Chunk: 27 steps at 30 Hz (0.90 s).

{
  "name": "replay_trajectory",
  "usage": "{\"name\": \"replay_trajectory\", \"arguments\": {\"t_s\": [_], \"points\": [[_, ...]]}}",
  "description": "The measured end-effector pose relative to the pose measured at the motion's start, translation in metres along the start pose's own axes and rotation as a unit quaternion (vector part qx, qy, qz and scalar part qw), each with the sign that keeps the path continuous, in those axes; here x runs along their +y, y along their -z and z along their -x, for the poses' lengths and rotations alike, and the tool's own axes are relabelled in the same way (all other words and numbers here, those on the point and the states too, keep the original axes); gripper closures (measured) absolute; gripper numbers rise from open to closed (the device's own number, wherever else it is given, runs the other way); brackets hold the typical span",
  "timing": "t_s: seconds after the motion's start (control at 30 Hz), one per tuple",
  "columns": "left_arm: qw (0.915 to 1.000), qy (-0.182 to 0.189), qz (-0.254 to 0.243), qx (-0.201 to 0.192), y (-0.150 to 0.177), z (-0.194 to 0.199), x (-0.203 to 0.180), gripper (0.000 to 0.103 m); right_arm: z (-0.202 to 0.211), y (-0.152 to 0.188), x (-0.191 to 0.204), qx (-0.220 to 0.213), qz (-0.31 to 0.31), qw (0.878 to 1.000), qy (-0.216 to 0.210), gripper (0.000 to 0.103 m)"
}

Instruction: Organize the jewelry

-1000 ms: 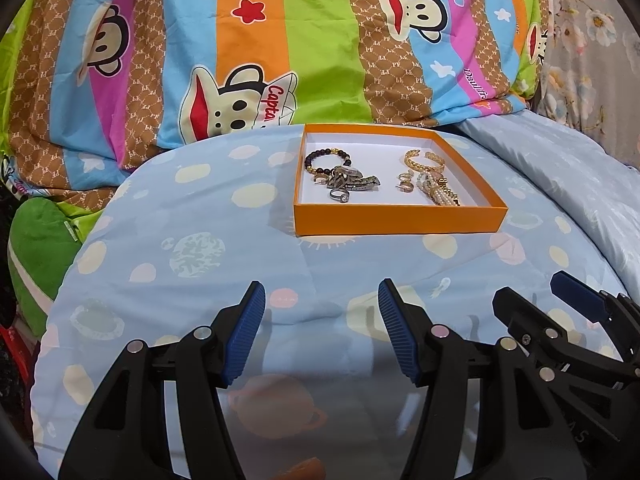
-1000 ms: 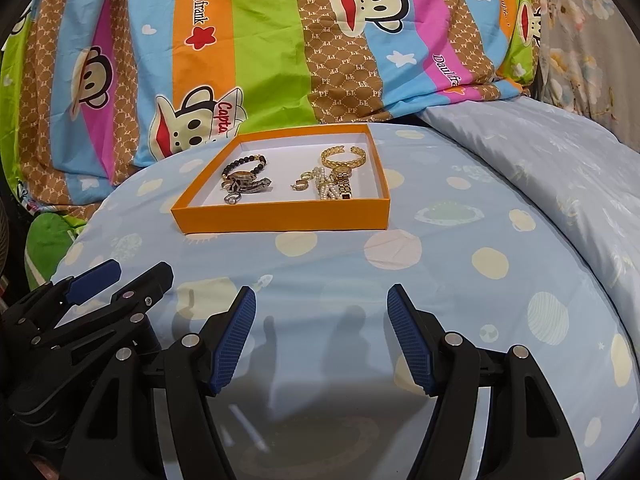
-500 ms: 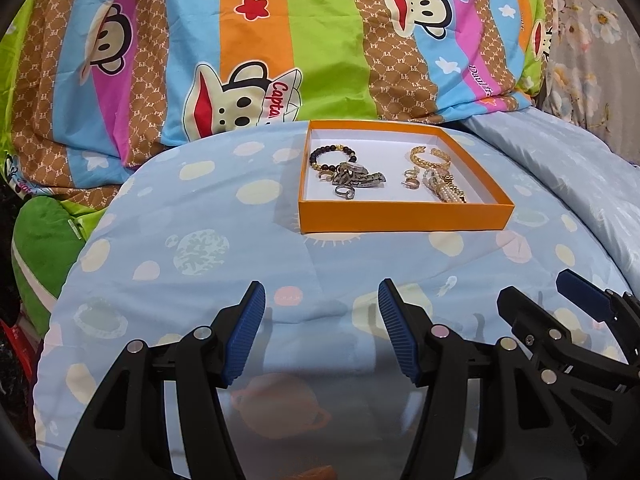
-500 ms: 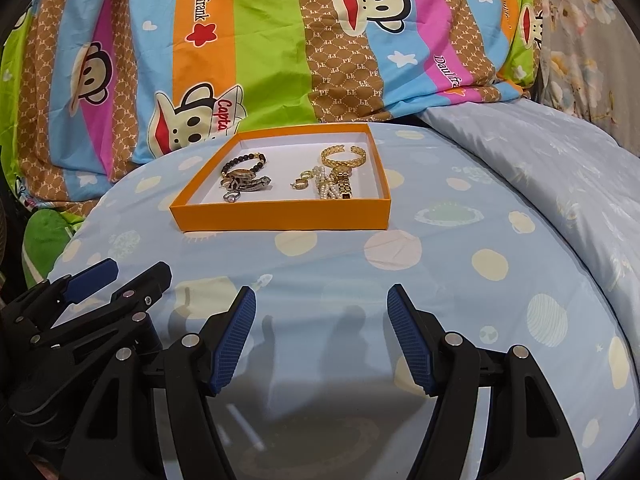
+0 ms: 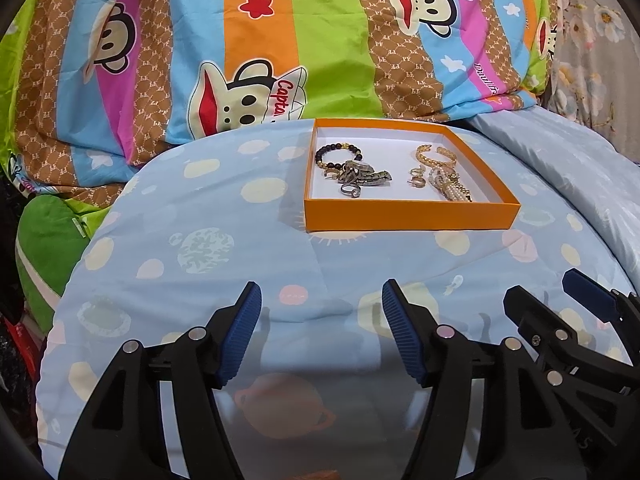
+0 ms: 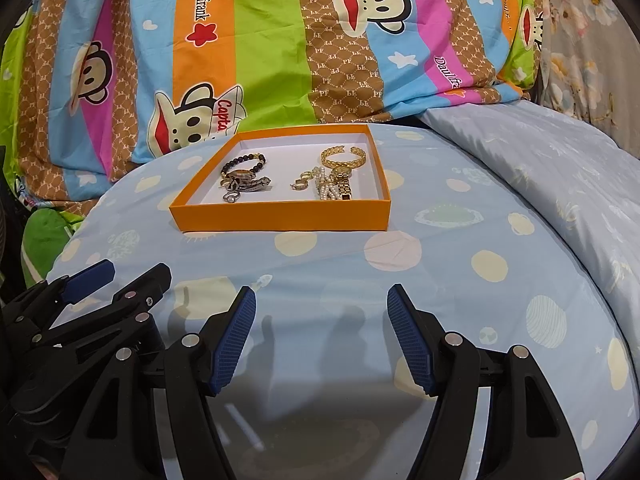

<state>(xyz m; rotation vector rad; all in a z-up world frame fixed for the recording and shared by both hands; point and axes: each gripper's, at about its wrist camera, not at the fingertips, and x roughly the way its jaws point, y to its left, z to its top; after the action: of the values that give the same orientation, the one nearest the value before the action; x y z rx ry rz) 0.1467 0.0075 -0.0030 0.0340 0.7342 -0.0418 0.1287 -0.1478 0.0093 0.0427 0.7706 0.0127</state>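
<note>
**Two empty grippers before a tray of jewelry**

*Left wrist view.* The left gripper [image 5: 322,334] sits at 6 o'clock with its blue pads spread wide and nothing between them; the right gripper [image 5: 560,304] shows at 4 o'clock. The orange tray [image 5: 408,216] rests on the blue spotted cloth [image 5: 200,248] at about 1 o'clock, well apart from both tools. Inside it, a dark cluster lies toward 9 o'clock: beaded bracelet [image 5: 338,153], silver watch [image 5: 366,176] and ring [image 5: 351,191]. A gold cluster lies toward 3 o'clock: gold cuff [image 5: 437,156], earrings [image 5: 417,178] and pearl strand [image 5: 448,188], which touch or overlap.

*Right wrist view.* The right gripper [image 6: 322,334], at 6 o'clock, is likewise spread wide and empty; the left gripper [image 6: 120,280] appears at 8 o'clock. The tray stands at 12 o'clock, and a gold watch [image 6: 343,184] lies against the pearls.

*Stage.* All pieces lie in the tray in two colour groups. This fits either sorting completed or tangled heaps awaiting separation; the frames do not settle which. Any pick would demand a narrow, precise pinch on one small piece.
</note>
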Motion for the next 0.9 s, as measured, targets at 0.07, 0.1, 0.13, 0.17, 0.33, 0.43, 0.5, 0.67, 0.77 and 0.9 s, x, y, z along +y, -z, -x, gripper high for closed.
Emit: {"name": "replay_trajectory", "arguments": {"t_s": [0.07,0.1,0.13,0.17,0.33,0.43,0.5,0.67,0.77,0.9], "points": [[1.0,0.0,0.0,0.0,-0.0001,-0.0002,-0.0002,0.042,-0.0004,-0.0001,0.0004,0.001,0.0,1.0,0.001,0.036],[1.0,-0.001,0.0,0.001,0.0,-0.0003,0.0001,0.042,-0.0004,-0.0001,0.0008,0.001,0.001,1.0,0.001,0.036],[1.0,-0.001,0.0,0.002,0.0,-0.0004,0.0001,0.042,-0.0005,-0.0001,0.0008,0.001,0.001,1.0,0.001,0.036],[1.0,-0.001,0.0,0.002,0.0,-0.0004,0.0001,0.042,-0.0004,-0.0001,0.0007,0.001,0.001,1.0,0.001,0.036],[1.0,-0.001,0.0,0.002,-0.0002,-0.0005,0.0001,0.042,-0.0002,-0.0001,0.0,0.001,0.001,1.0,0.001,0.036],[1.0,0.0,0.001,0.0,-0.0002,-0.0004,0.0008,0.041,0.0003,-0.0003,0.0,-0.001,0.0,1.0,0.0,0.036],[1.0,0.001,0.002,-0.001,-0.0001,-0.0003,0.0014,0.041,-0.0003,0.0001,0.0001,-0.001,0.001,1.0,0.0,0.036],[1.0,-0.003,0.001,-0.003,-0.0004,0.0008,0.0011,0.042,-0.0006,0.0,-0.0002,-0.001,0.001,1.0,0.002,0.036],[1.0,-0.005,0.001,0.0,-0.0009,0.0,0.0008,0.042,-0.001,-0.0013,0.0005,0.0,0.003,1.0,0.003,0.036],[1.0,-0.008,0.0,-0.002,-0.0012,0.0001,0.0005,0.042,-0.0005,-0.0018,0.001,-0.001,0.004,1.0,0.004,0.036]]}}
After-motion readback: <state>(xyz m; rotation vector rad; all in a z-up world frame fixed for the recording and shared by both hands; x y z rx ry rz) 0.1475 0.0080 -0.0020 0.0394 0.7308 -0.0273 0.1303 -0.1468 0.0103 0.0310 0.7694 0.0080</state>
